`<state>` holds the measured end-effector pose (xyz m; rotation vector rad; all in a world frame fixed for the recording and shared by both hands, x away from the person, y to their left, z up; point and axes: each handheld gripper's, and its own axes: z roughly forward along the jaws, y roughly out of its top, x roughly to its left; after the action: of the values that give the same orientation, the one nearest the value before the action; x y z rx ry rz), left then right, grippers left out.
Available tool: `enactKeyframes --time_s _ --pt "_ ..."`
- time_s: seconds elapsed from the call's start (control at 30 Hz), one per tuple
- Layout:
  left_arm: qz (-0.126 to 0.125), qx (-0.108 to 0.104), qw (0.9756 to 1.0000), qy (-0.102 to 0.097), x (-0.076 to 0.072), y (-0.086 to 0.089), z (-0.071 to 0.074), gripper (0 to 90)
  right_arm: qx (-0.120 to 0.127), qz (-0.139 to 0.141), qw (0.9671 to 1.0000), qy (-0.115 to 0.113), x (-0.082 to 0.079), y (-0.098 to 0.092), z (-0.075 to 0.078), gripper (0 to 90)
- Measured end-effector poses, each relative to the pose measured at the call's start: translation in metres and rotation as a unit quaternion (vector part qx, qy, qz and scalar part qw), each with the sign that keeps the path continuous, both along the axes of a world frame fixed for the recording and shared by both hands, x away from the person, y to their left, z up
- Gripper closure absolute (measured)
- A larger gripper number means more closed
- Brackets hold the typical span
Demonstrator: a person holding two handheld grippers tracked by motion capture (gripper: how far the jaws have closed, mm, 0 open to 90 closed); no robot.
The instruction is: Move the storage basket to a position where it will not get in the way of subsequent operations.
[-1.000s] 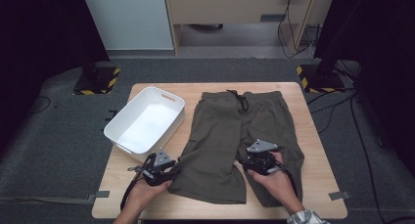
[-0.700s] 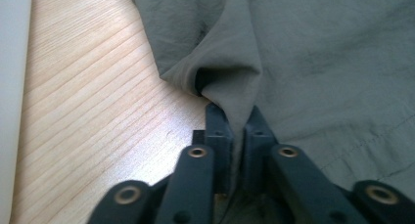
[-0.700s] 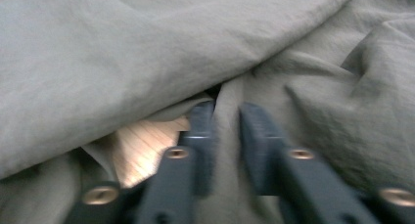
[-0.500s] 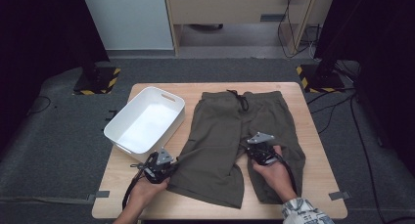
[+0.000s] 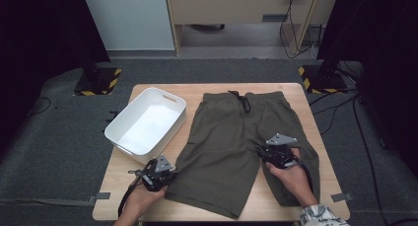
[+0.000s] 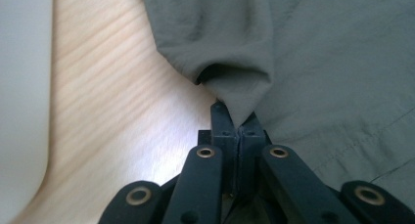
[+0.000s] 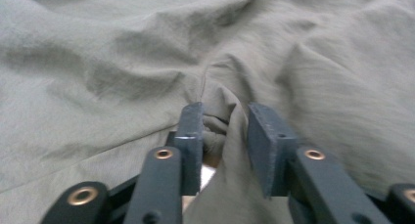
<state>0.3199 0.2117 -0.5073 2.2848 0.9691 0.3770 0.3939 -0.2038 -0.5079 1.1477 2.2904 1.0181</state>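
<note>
While both grippers work at the near end of the shorts, the scene reads as follows.

Work in hand: folding or gathering the olive shorts [image 5: 231,147], by my judgement; it looks barely begun.
Where the shorts are: spread flat on the wooden table [image 5: 291,95], waistband and drawstring [image 5: 242,101] at the far side, both legs pointing to the person.
Done so far: the left gripper [image 5: 167,175] is clamped tight on the outer edge of the left leg, a peak of cloth [image 6: 240,94] pinched between its jaws.
Half done: the right gripper [image 5: 263,154] sits at the inner edge of the right leg; its jaws have just been opening and stand a little apart, a ridge of cloth [image 7: 222,128] bunched between them but not squeezed.
Left to do: no fold is made yet, and the shorts lie outside the bin.
Container: a white plastic bin [image 5: 170,98] stands on the table just left of the shorts.
Contents: nothing in it.
</note>
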Motion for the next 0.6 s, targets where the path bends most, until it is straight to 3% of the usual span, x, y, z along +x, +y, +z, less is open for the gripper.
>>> enactKeyframes --time_s 0.07,0.13,0.23,0.33,0.47,0.53,0.6 --pt "0.008 0.005 1.0000 -0.004 -0.005 0.009 0.001 88.4 0.010 0.006 0.9999 -0.006 -0.004 0.004 0.002 63.4" --pt "0.011 -0.006 0.9998 -0.013 -0.008 0.013 0.004 83.4 0.014 0.010 0.9998 -0.014 -0.006 0.004 0.006 58.8" --pt "0.017 -0.039 0.9981 -0.044 -0.009 0.010 0.011 57.6 0.015 0.003 0.9994 -0.030 -0.010 -0.001 0.016 45.5" --pt "0.010 -0.073 0.9946 -0.073 -0.009 0.002 0.020 43.5 0.007 -0.013 0.9986 -0.051 -0.016 -0.013 0.025 35.6" --pt "0.005 -0.096 0.9923 -0.078 -0.002 -0.011 0.023 37.5 -0.003 -0.035 0.9984 -0.045 -0.022 -0.034 0.029 27.9" --pt "0.001 -0.101 0.9917 -0.080 0.004 -0.020 0.024 34.8 -0.005 -0.057 0.9976 -0.040 -0.023 -0.042 0.026 24.8" --pt "0.002 -0.106 0.9905 -0.087 0.010 -0.027 0.025 34.9 -0.004 -0.062 0.9976 -0.031 -0.022 -0.049 0.020 24.0"
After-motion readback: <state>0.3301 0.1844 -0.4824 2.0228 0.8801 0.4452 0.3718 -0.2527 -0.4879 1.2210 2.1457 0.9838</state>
